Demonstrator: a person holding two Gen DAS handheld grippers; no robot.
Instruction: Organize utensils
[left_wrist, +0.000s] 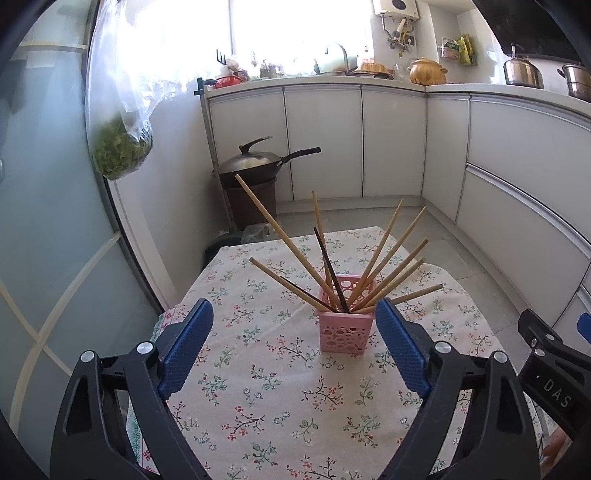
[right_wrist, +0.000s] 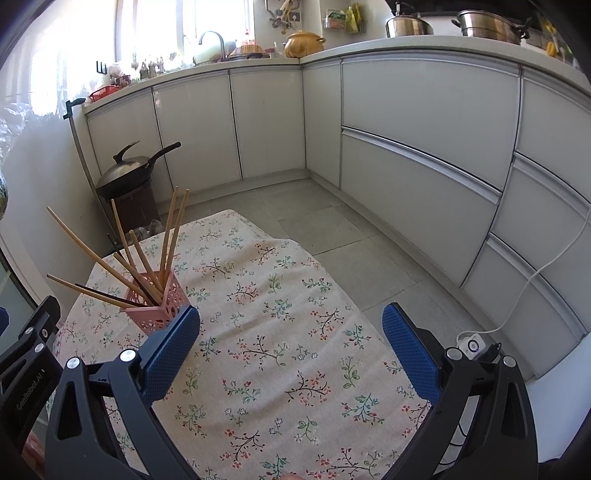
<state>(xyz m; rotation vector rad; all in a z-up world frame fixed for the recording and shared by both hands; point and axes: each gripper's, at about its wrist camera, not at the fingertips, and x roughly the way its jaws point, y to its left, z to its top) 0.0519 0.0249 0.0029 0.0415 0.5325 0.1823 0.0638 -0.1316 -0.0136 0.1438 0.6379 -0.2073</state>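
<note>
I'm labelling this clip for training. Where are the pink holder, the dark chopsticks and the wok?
pink holder (left_wrist: 341, 334): left wrist view, front perforated wall.
dark chopsticks (left_wrist: 330, 265): left wrist view, mid-shaft of the taller one.
wok (left_wrist: 253, 166): left wrist view, its lid.

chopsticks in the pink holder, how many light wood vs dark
Light wood chopsticks: 8
Dark chopsticks: 2
Total: 10, all standing fanned out in the pink holder on the floral tablecloth.
</note>
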